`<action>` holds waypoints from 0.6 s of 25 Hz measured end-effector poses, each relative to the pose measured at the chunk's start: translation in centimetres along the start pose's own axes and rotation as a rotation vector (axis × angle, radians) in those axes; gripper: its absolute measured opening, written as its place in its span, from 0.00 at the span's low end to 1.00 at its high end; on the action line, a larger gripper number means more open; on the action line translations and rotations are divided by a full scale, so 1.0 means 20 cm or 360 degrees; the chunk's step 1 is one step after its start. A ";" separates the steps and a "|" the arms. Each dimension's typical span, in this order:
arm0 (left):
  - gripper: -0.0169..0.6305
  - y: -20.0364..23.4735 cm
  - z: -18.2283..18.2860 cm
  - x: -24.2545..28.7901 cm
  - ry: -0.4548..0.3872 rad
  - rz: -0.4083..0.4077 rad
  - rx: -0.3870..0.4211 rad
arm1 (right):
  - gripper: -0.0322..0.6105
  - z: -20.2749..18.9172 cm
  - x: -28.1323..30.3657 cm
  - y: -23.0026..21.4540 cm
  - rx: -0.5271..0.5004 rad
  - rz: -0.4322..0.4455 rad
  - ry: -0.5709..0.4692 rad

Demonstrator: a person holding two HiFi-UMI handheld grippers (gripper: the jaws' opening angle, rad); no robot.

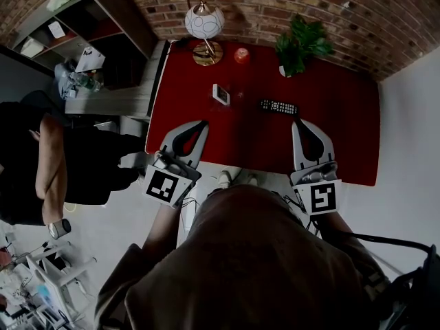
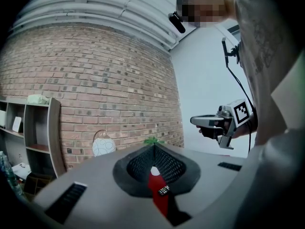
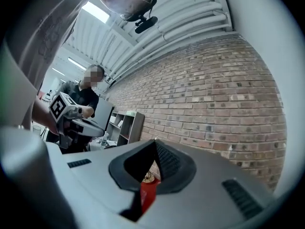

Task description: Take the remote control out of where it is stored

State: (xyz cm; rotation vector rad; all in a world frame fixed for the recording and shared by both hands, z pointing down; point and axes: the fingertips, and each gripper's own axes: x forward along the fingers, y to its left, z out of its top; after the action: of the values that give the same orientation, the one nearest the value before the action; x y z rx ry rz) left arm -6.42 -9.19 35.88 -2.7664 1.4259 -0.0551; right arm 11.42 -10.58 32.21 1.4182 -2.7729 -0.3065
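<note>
The black remote control (image 1: 278, 106) lies flat on the red table (image 1: 344, 136), right of the middle. Through the slot of the left gripper view it shows as a small dark bar (image 2: 163, 190). A small white holder (image 1: 221, 94) stands to its left. My left gripper (image 1: 203, 124) is held over the table's near left part, jaws together and nothing between them. My right gripper (image 1: 297, 122) is shut and empty, its tips just short of the remote's right end. Both point level toward the brick wall. Each shows in the other's view: right gripper (image 2: 194, 120), left gripper (image 3: 101, 131).
At the table's back stand a white globe lamp (image 1: 204, 22), a small orange candle (image 1: 241, 55) and a green plant (image 1: 301, 42). A brick wall (image 1: 357, 12) runs behind. A shelf unit (image 1: 82, 26) and a seated person (image 1: 48, 163) are to the left.
</note>
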 end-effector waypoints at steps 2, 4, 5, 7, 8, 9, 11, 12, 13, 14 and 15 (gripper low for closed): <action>0.04 -0.01 0.00 -0.01 0.0002 -0.0007 0.0003 | 0.07 -0.02 0.00 0.01 0.0014 0.0014 0.0027; 0.04 -0.02 0.00 -0.01 0.0000 -0.0012 0.0011 | 0.07 -0.04 0.00 0.02 0.0026 0.0027 0.0043; 0.04 -0.02 0.00 -0.01 -0.0003 -0.0012 0.0014 | 0.07 -0.04 0.00 0.03 0.0028 0.0034 0.0048; 0.04 -0.02 0.01 -0.02 -0.0016 -0.0004 0.0017 | 0.07 -0.05 0.00 0.04 0.0031 0.0046 0.0055; 0.04 -0.02 0.02 -0.02 -0.0023 0.0005 0.0021 | 0.07 -0.05 0.00 0.04 0.0035 0.0052 0.0059; 0.04 -0.02 0.02 -0.03 -0.0029 0.0017 0.0030 | 0.07 -0.05 0.00 0.04 0.0039 0.0057 0.0062; 0.04 -0.01 0.02 -0.03 -0.0029 0.0039 0.0045 | 0.07 -0.05 0.00 0.05 0.0044 0.0065 0.0066; 0.04 0.00 0.02 -0.03 -0.0025 0.0044 0.0046 | 0.07 -0.05 0.00 0.05 0.0045 0.0068 0.0067; 0.04 -0.01 0.01 -0.03 -0.0020 0.0043 0.0037 | 0.07 -0.05 0.00 0.05 0.0045 0.0072 0.0068; 0.04 -0.01 0.00 -0.02 -0.0014 0.0036 0.0016 | 0.07 -0.05 0.00 0.06 0.0044 0.0076 0.0068; 0.04 -0.01 -0.01 -0.02 -0.0012 0.0030 -0.0018 | 0.07 -0.05 0.00 0.06 0.0043 0.0080 0.0068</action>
State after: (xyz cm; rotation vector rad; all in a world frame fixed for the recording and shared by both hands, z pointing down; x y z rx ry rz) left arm -6.53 -8.67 36.09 -2.7583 1.4551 -0.0364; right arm 10.52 -10.12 33.47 1.3413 -2.7834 -0.2358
